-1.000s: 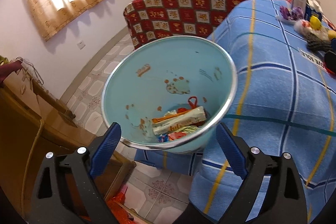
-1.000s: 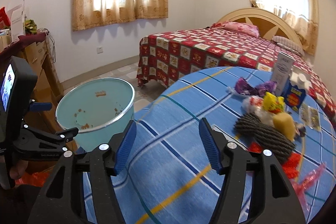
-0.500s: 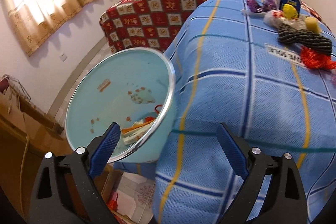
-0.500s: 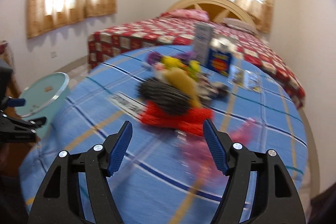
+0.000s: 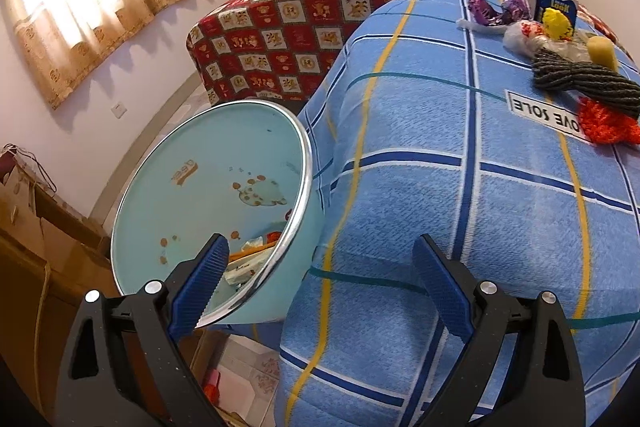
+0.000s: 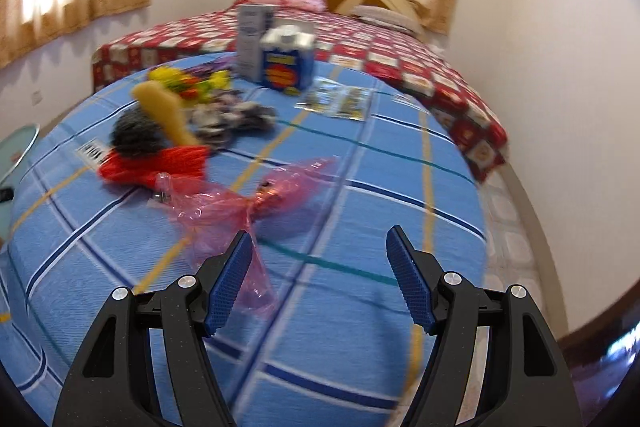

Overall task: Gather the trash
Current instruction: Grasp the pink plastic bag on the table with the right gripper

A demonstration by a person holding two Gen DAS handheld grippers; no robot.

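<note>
A light-blue bin (image 5: pixel 192 203) with a chrome rim stands by the blue checked bed (image 5: pixel 440 187), with wrappers (image 5: pixel 248 259) at its bottom. My left gripper (image 5: pixel 320 287) hangs open above the bin's right edge and the bed corner, holding nothing. A crumpled pink cellophane wrapper (image 6: pixel 248 203) lies on the blue cover, just ahead of the left finger of my right gripper (image 6: pixel 318 279). That gripper is open and empty. Beyond the wrapper lie a red knit piece (image 6: pixel 160 163), a grey knit roll (image 6: pixel 136 135) and a yellow item (image 6: pixel 168 111).
A blue carton (image 6: pixel 286 67), a grey box (image 6: pixel 252 39) and flat sachets (image 6: pixel 336 99) sit farther back on the blue bed. A red patterned bed (image 5: pixel 320 15) stands behind it. Wooden furniture (image 5: pixel 36 247) is left of the bin. The bin's rim (image 6: pixel 20 151) shows at the right wrist view's left edge.
The right gripper has swung from the bin side across the bed to the pink wrapper. The left gripper has shifted right, so the bin now sits at its left finger.
</note>
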